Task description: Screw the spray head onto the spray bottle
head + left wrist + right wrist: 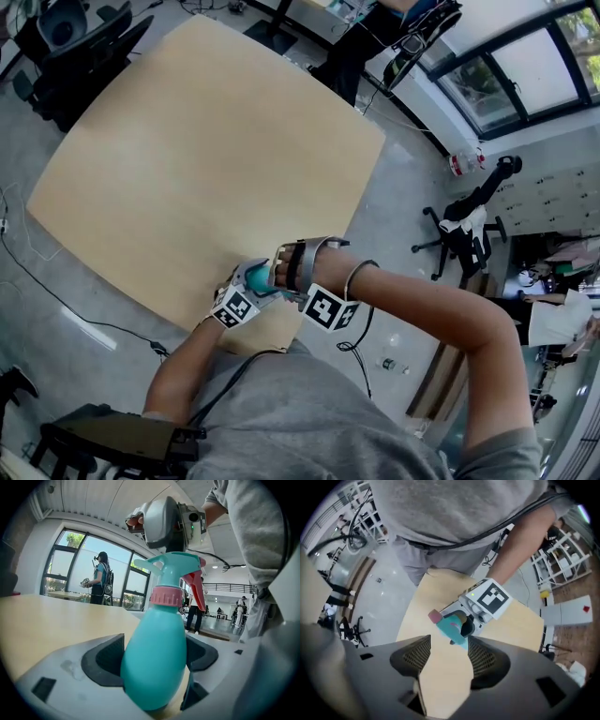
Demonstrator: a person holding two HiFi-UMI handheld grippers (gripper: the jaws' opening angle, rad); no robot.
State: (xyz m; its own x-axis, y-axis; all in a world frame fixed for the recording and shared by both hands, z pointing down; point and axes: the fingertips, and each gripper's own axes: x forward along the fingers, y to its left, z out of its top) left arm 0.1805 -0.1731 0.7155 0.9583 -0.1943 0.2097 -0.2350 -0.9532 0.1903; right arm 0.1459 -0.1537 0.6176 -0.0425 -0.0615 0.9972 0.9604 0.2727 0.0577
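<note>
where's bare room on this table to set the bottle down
Nearly the whole table is bare, out to the far edge and both sides. Only the near edge is crowded: the left gripper clamps the spray bottle, the right gripper open over it.

No legible words or numbers — only square black-and-white markers on the left cube [234, 307] and right cube [330, 307].

A pale wooden table [187, 159] is seen on a grey floor [394, 216]; a black office chair [464, 230] is parked beyond its right corner, well apart.
</note>
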